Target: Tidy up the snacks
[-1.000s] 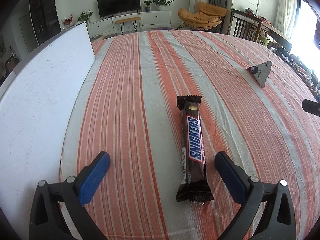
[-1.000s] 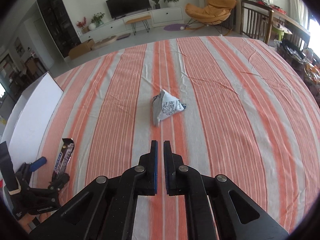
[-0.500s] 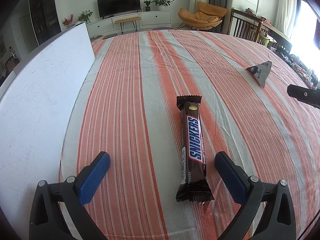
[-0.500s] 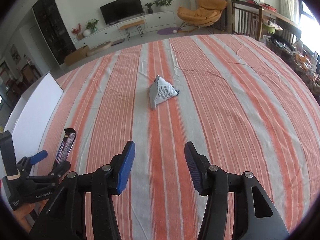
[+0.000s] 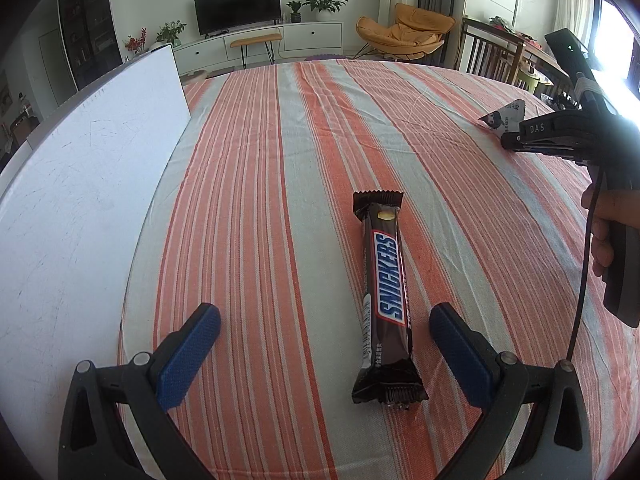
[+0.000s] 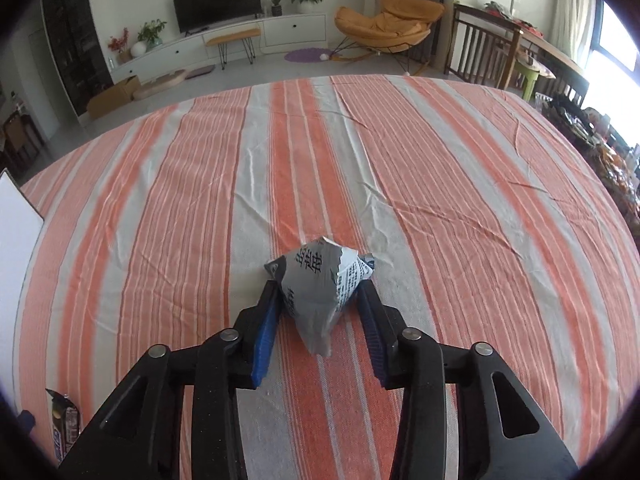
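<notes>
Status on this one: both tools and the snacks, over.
Left tool open, straddling Snickers bar, untouched. Right tool closing on grey snack packet. Nothing in the way.

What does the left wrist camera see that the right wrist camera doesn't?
Only the left wrist view shows the whole Snickers bar between the left gripper's wide-open fingers, and a hand holding the right gripper. Only the right wrist view shows that gripper's fingers closed against the grey snack packet. Both show the striped tablecloth, white board and TV.
</notes>
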The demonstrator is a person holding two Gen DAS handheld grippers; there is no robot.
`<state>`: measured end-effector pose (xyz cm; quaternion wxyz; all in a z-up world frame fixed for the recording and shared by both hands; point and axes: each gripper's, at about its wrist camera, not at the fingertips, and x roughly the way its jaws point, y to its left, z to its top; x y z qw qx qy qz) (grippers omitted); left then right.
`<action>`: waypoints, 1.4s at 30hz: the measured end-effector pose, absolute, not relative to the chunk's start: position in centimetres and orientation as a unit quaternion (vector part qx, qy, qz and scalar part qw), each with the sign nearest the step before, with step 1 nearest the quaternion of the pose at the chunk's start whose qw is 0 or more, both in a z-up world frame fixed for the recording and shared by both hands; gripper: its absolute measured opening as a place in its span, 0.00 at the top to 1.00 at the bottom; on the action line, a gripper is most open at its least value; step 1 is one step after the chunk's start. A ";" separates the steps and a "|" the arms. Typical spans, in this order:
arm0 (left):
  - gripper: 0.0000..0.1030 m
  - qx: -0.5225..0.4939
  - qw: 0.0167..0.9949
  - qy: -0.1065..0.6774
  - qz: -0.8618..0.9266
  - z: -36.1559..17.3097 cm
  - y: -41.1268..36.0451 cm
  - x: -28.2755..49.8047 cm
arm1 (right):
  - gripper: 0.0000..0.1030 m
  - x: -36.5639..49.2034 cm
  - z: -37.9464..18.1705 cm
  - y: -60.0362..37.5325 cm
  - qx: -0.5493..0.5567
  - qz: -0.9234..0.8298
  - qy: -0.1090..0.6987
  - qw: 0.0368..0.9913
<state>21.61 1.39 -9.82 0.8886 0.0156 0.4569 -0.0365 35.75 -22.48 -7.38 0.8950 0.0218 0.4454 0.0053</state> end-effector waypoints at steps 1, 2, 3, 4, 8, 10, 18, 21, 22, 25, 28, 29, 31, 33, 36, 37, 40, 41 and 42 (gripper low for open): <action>0.00 0.016 0.889 0.457 -0.036 -9.8 1.4 21.6 | 0.90 35.5 -7.3 -23.0 0.030 0.013 0.445 0.895; 0.00 0.016 0.889 0.457 -0.036 -9.8 1.4 21.6 | 0.91 35.0 -7.2 -23.4 0.033 0.019 0.443 0.896; 0.00 0.016 0.889 0.457 -0.037 -9.8 1.4 21.6 | 0.91 34.3 -7.0 -23.8 0.032 0.024 0.437 0.899; 0.00 0.016 0.889 0.457 -0.037 -9.8 1.4 21.6 | 0.91 33.4 -6.6 -24.1 0.032 0.034 0.430 0.902; 0.00 0.016 0.889 0.457 -0.036 -9.8 1.4 21.6 | 0.91 28.5 -5.4 -24.9 0.019 0.076 0.423 0.903; 0.00 0.016 0.889 0.457 -0.036 -9.8 1.4 21.6 | 0.91 25.3 -4.7 -24.8 -0.005 0.091 0.423 0.901; 0.00 0.016 0.889 0.457 -0.036 -9.8 1.4 21.6 | 0.90 14.6 -5.3 -22.8 -0.072 0.089 0.410 0.905; 0.00 0.016 0.889 0.457 -0.037 -9.8 1.4 21.6 | 0.88 13.8 -6.0 -22.0 -0.058 0.073 0.405 0.909; 0.00 0.016 0.889 0.457 -0.037 -9.8 1.4 21.6 | 0.86 13.8 -6.2 -21.8 -0.057 0.064 0.403 0.911; 0.00 0.016 0.889 0.457 -0.036 -9.8 1.4 21.6 | 0.37 14.2 -6.7 -21.9 -0.040 0.045 0.404 0.913; 0.00 0.016 0.889 0.457 -0.036 -9.8 1.4 21.6 | 0.32 14.3 -7.3 -21.9 -0.025 0.036 0.409 0.911; 0.00 0.016 0.889 0.457 -0.036 -9.8 1.4 21.6 | 0.32 14.4 -7.8 -21.9 -0.019 0.034 0.418 0.908; 0.00 0.016 0.889 0.457 -0.037 -9.8 1.4 21.7 | 0.30 14.6 -8.3 -22.0 -0.014 0.028 0.424 0.905; 0.00 0.016 0.888 0.457 -0.037 -9.8 1.4 21.7 | 0.25 14.7 -8.5 -22.0 -0.012 0.022 0.430 0.903; 0.00 0.016 0.889 0.457 -0.036 -9.7 1.4 21.7 | 0.22 14.6 -8.6 -22.3 -0.008 0.020 0.432 0.902; 0.00 0.016 0.889 0.457 -0.036 -9.7 1.4 21.7 | 0.21 14.6 -8.6 -22.3 -0.009 0.018 0.432 0.902; 0.00 0.016 0.889 0.457 -0.036 -9.7 1.4 21.7 | 0.19 14.6 -8.7 -22.4 -0.007 0.017 0.433 0.901; 0.00 0.016 0.889 0.457 -0.036 -9.7 1.4 21.7 | 0.19 14.6 -8.6 -22.4 -0.007 0.016 0.433 0.901; 0.00 0.016 0.889 0.457 -0.036 -9.7 1.4 21.7 | 0.19 14.6 -8.6 -22.4 -0.007 0.016 0.433 0.901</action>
